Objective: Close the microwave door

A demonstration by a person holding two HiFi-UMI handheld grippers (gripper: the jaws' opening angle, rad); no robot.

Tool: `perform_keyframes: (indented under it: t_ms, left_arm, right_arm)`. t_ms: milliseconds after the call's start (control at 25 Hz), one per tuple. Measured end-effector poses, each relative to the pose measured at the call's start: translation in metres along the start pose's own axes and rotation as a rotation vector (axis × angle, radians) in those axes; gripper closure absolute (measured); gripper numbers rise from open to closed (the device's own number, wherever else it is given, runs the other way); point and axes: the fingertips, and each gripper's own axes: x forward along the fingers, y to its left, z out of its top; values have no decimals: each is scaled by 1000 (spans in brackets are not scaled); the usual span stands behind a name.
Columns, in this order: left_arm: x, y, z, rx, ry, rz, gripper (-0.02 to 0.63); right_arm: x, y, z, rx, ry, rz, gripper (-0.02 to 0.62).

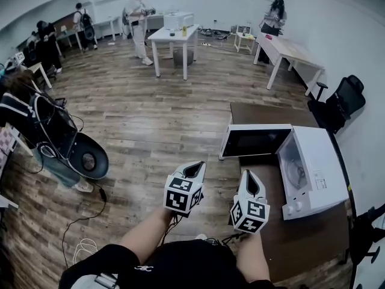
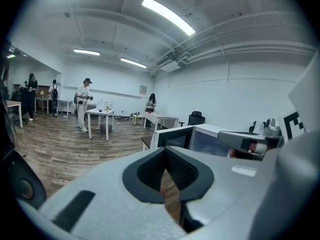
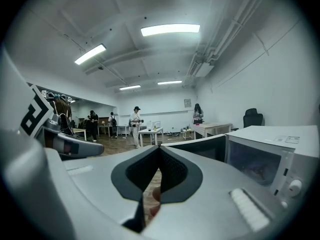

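Note:
A white microwave [image 1: 316, 167] stands on a dark brown table [image 1: 264, 113] at the right of the head view. Its dark-glass door [image 1: 255, 140] hangs wide open, swung out to the left. Both grippers are held side by side in front of me, short of the table's near end. My left gripper [image 1: 194, 170] is shut and empty, left of the door. My right gripper [image 1: 249, 182] is shut and empty too, just below the door's edge. The left gripper view shows the closed jaws of the left gripper [image 2: 166, 151] with the door [image 2: 172, 136] beyond. In the right gripper view, the right gripper [image 3: 159, 151] points past the door [image 3: 200, 146] and the microwave [image 3: 270, 154].
A black office chair [image 1: 343, 98] stands behind the microwave table by the wall. White tables [image 1: 174, 38] and several people [image 1: 138, 20] occupy the far side of the room. A black seat-like object [image 1: 66, 140] and cables [image 1: 84, 245] lie on the wood floor at left.

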Motion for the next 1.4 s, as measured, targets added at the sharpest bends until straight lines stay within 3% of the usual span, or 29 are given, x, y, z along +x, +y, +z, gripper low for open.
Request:
perform_keyframes:
  t_ms: [680,960,1400]
  left_arm:
    - [91,24,1,37,89,-78,597]
    - [139,41,11,77,130,-194,597]
    - [220,71,11,168,191,-450,598]
  right_arm:
    - [57,-45,-19,36,70,-98,592]
    - [86,-59,-17,52,69,-196,592]
    - [106,-81,-20,40,97,-358,592]
